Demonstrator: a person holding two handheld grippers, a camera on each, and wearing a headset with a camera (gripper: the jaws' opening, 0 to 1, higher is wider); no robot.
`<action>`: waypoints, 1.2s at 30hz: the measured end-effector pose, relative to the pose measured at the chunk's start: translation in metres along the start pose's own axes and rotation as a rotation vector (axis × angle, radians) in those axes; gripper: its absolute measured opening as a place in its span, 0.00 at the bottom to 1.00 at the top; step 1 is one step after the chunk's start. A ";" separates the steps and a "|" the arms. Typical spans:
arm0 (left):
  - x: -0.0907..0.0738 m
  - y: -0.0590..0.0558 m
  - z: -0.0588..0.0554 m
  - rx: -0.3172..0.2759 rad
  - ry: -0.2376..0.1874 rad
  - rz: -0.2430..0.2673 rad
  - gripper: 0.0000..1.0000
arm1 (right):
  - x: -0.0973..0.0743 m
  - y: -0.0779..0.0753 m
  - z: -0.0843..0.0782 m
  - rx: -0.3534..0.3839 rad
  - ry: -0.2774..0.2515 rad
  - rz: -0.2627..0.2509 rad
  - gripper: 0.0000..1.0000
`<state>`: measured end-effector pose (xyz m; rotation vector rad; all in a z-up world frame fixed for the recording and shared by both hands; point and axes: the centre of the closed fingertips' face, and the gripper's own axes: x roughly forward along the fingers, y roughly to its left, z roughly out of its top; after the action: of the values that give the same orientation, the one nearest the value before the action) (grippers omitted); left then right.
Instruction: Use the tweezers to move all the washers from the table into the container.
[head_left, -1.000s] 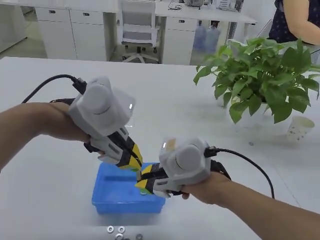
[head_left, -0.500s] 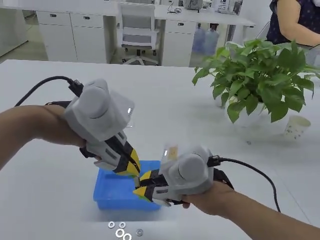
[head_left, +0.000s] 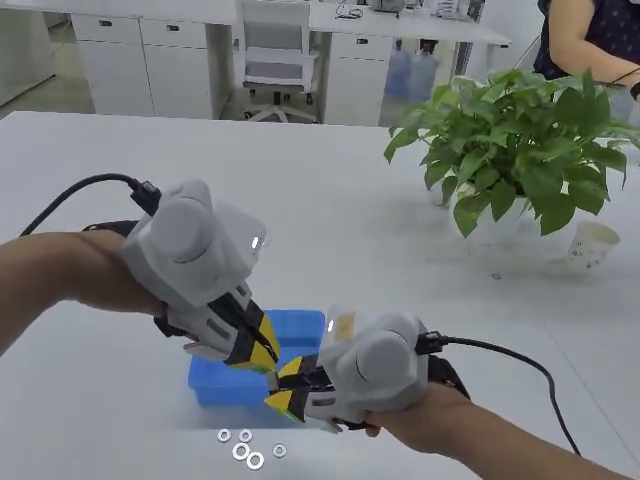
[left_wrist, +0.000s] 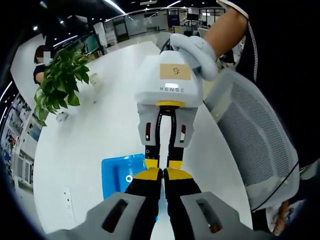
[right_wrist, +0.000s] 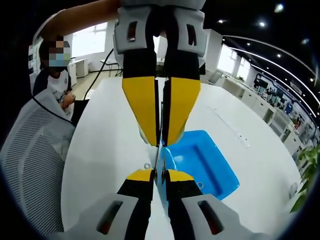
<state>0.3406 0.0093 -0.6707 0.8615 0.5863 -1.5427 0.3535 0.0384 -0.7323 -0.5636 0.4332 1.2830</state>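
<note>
Tweezers (right_wrist: 159, 152) show as a thin metal sliver at the centre of the right gripper view. They run from the yellow jaws of the left tool (right_wrist: 161, 140) at the top down into the right tool (right_wrist: 160, 176) at the bottom. Both tools look clenched on that sliver, tip to tip. That reads as a handover or a re-grip, so that one tool ends up holding the tweezers at a workable angle.

The tools meet at the near edge of the blue container (head_left: 300, 332), low in the centre of the head view, probably to keep the reach to the washers (head_left: 241, 451) short. These lie loose on the white bench (head_left: 350, 220) at the bottom edge of the frame, just outside the container.

The head view gives that layout, while the fine contact at the jaws is legible in the right gripper view. The left gripper view adds the container's inside, where a small pale ring (left_wrist: 129, 178), likely a washer, lies. It also takes in a potted plant (left_wrist: 57, 85) at upper left.
</note>
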 end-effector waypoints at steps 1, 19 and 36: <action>0.001 -0.001 0.000 0.000 0.000 -0.001 0.06 | 0.001 0.002 -0.001 0.000 0.001 0.002 0.10; 0.024 -0.018 -0.012 -0.001 0.011 -0.035 0.06 | 0.010 0.018 -0.023 0.023 0.019 -0.008 0.10; 0.040 -0.024 -0.023 -0.016 0.017 -0.066 0.06 | 0.021 0.027 -0.041 0.031 0.053 0.005 0.11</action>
<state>0.3208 0.0066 -0.7187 0.8509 0.6443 -1.5895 0.3323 0.0343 -0.7814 -0.5715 0.4980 1.2658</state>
